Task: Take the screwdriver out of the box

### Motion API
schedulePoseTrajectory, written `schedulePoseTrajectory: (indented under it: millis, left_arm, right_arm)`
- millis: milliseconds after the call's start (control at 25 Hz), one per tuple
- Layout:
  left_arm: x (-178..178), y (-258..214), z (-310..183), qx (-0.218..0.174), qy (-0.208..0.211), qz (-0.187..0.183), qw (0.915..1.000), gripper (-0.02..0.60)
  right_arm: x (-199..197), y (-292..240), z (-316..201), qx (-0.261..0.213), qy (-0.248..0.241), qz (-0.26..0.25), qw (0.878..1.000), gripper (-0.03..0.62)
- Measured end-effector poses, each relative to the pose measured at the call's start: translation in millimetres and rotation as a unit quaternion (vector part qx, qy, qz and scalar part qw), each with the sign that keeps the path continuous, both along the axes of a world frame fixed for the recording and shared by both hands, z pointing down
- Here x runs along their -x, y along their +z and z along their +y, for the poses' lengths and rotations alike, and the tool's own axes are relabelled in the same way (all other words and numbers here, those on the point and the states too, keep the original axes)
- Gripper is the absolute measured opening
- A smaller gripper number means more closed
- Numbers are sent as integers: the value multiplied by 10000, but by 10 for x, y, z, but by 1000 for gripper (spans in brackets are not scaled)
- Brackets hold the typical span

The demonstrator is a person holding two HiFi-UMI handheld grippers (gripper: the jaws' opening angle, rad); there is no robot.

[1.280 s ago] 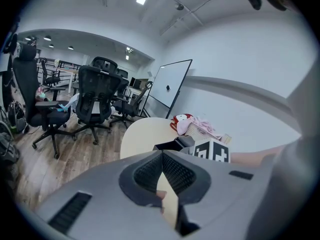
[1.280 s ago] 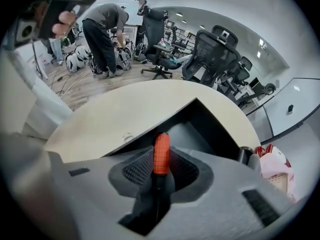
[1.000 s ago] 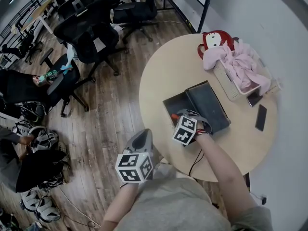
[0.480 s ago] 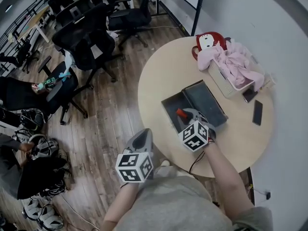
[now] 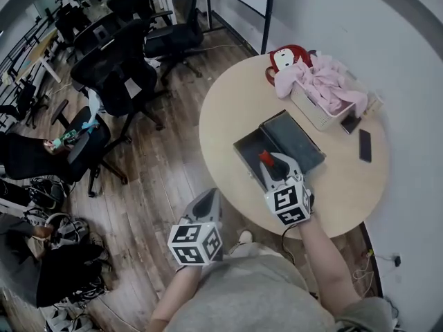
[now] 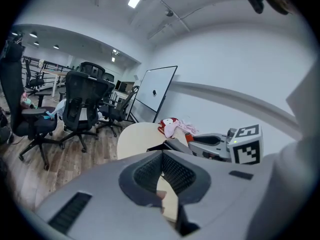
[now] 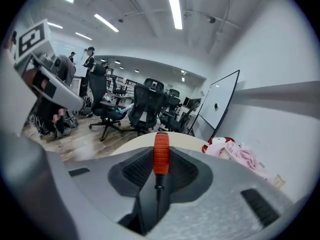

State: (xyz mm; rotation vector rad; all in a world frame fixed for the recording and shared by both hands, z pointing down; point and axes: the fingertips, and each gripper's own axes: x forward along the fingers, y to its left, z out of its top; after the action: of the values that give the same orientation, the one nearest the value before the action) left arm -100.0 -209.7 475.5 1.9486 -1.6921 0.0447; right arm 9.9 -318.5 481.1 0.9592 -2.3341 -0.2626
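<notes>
While the right hand-held gripper (image 5: 271, 164) grips the screwdriver (image 5: 265, 157) above the open box (image 5: 246, 151) on the counter (image 5: 228, 109), handle jutting past its jaws, a loose pinch could let it swivel and fall, the left hand-held gripper (image 5: 209, 196) hanging closed, empty.

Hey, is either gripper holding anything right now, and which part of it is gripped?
The right gripper holds the orange-handled screwdriver, jaws closed on the lower handle where the shaft begins. The left gripper holds nothing.
</notes>
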Motion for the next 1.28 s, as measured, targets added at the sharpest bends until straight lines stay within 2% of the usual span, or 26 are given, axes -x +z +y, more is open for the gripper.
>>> schedulePoseTrajectory:
  millis: [200, 440, 760, 1280]
  left_arm:
    - [63, -52, 197, -71, 256, 21, 9996, 3]
    - [151, -61, 492, -87, 543, 17, 9985, 3]
    - [239, -75, 875, -119, 764, -14, 9970, 3]
    - [246, -112, 1410, -255, 981, 43, 9948, 3]
  right_arm:
    - [70, -333, 329, -156, 286, -658, 9973, 78]
    - [149, -572, 792, -281, 570, -1044, 9925, 78]
    - [186, -671, 1416, -247, 880, -1364, 9864, 78]
    - [212, -872, 2197, -438, 1119, -1596, 9798, 78]
